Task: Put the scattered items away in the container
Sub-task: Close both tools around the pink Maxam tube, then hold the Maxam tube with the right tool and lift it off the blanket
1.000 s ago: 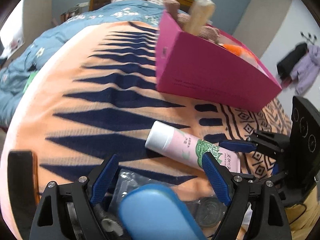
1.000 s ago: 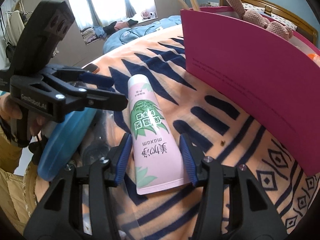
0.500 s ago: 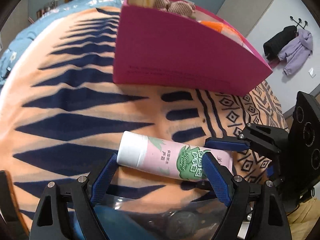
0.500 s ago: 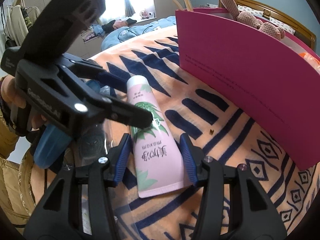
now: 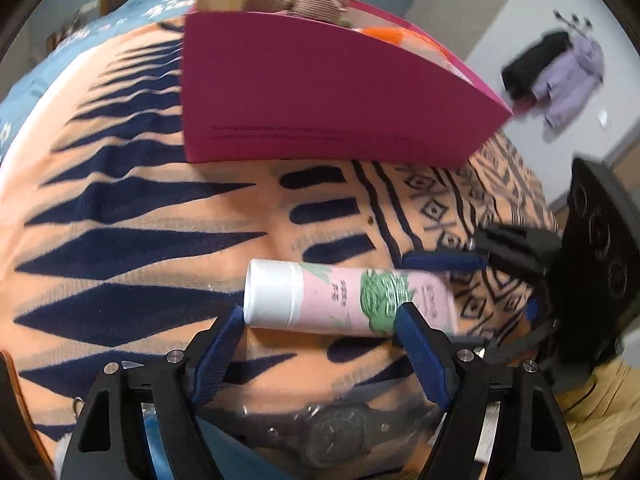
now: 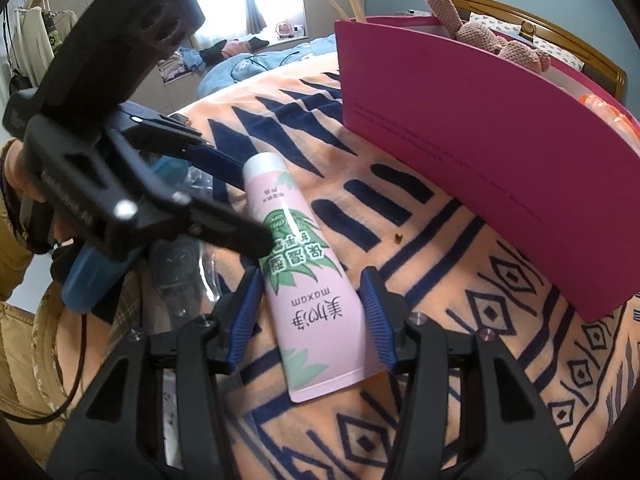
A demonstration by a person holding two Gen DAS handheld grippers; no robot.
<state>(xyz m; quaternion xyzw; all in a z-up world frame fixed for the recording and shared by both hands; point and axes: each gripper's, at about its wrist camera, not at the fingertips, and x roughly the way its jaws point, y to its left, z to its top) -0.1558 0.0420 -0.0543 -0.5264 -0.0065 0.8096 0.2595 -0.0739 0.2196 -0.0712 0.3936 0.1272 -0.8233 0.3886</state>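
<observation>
A pink tube with a white cap (image 5: 344, 300) (image 6: 304, 280) lies on the orange and navy blanket (image 5: 120, 240). My left gripper (image 5: 320, 320) is open, its blue fingers on either side of the tube's cap half. My right gripper (image 6: 310, 300) is open around the tube's flat end, and shows in the left wrist view (image 5: 472, 280). The magenta box (image 5: 320, 92) (image 6: 480, 140) stands beyond, holding a knitted toy (image 6: 480, 32) and an orange item (image 5: 392, 36). A wristwatch in a clear bag (image 5: 332, 428) lies under my left gripper.
A blue oval case (image 6: 96, 280) lies by the watch bag at the bed's edge. A wooden headboard (image 6: 560, 28) is behind the box. Coats hang on the far wall (image 5: 560, 76).
My left gripper has moved forward over the watch bag and blue case until its fingers flank the tube. The right gripper has stayed around the tube's end.
</observation>
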